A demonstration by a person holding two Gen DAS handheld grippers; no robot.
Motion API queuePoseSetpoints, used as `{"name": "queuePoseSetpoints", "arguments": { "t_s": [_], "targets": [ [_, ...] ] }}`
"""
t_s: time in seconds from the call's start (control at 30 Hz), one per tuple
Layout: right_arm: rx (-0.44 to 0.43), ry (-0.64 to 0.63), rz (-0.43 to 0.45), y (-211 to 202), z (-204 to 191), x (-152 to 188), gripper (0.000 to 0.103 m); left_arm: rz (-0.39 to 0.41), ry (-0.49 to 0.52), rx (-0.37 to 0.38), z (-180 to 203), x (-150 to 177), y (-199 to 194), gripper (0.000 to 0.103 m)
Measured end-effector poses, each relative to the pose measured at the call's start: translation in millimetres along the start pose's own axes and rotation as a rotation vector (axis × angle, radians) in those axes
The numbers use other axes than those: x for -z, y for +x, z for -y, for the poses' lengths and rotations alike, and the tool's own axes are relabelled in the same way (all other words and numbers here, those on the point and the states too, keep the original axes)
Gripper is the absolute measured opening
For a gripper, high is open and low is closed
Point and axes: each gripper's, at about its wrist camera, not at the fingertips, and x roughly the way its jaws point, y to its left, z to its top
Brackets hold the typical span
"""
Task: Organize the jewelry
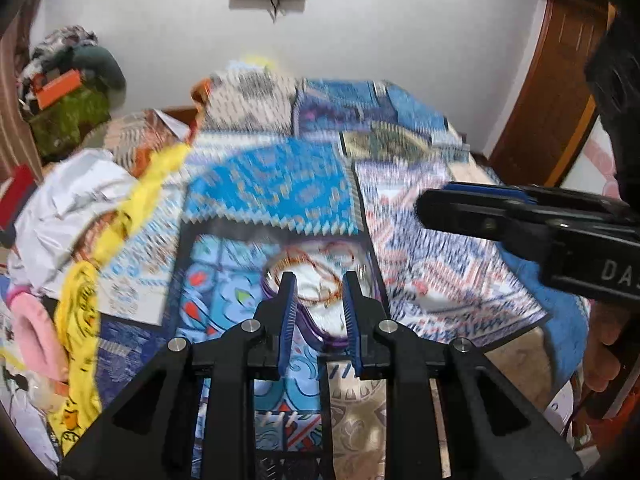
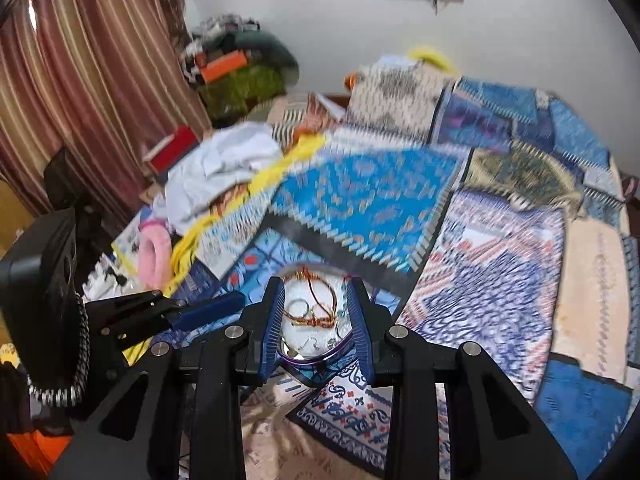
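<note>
A round tray with a purple rim [image 2: 320, 361] lies on the patterned bedspread and holds jewelry: an orange-red cord necklace [image 2: 320, 292], silver rings [image 2: 299, 306] and small earrings [image 2: 314, 343]. My right gripper [image 2: 316, 286] is open and empty, its blue-padded fingers straddling the tray from just above. In the left wrist view the same tray [image 1: 316, 330] with the necklace [image 1: 320, 276] lies under my left gripper [image 1: 319, 280], which is open and empty. The right gripper [image 1: 492, 214] shows at the right there; the left gripper [image 2: 200, 312] shows at the left of the right wrist view.
The bed is covered by a blue, white and red patchwork spread [image 2: 500, 264]. White cloth [image 2: 224, 168], a yellow garment [image 1: 132, 208] and a pink item [image 2: 154, 256] lie at the left. A striped curtain [image 2: 80, 80] hangs left; a wooden door [image 1: 556, 80] stands right.
</note>
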Motion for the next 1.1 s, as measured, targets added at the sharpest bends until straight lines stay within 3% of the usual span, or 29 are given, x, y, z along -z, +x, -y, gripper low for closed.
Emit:
{"name": "queuePoseSetpoints", "arguments": {
  "t_s": [0.1,0.27,0.37,0.5,0.6,0.67,0.83,0.97,1.1],
  "targets": [
    [0.021,-0.016,0.096,-35,-8,-4,0.029,0.087,-0.011,-0.015,1,-12,-35,0.023],
    [0.067,-0.068,0.284,-101,-33,-3,0.029,0.284,-0.018,-0.038,8,-26,-105,0.037],
    [0.111,-0.088,0.393,-137,-50,7,0.030,0.411,-0.007,-0.064,19,-24,-150,0.042],
    [0.153,-0.093,0.506,-171,-68,25,0.030,0.517,0.012,-0.098,34,-11,-190,0.047],
    [0.196,-0.096,0.574,-189,-81,39,0.049,0.570,0.032,-0.133,45,0,-210,0.054],
    [0.233,-0.092,0.616,-196,-86,46,0.066,0.593,0.042,-0.156,51,6,-218,0.065],
    [0.280,-0.078,0.675,-208,-91,55,0.086,0.629,0.043,-0.179,59,19,-231,0.095],
    [0.317,-0.059,0.702,-211,-89,61,0.101,0.637,0.045,-0.181,62,26,-236,0.097],
    [0.329,-0.052,0.707,-213,-90,65,0.101,0.635,0.045,-0.177,64,30,-239,0.097]
  ]
}}
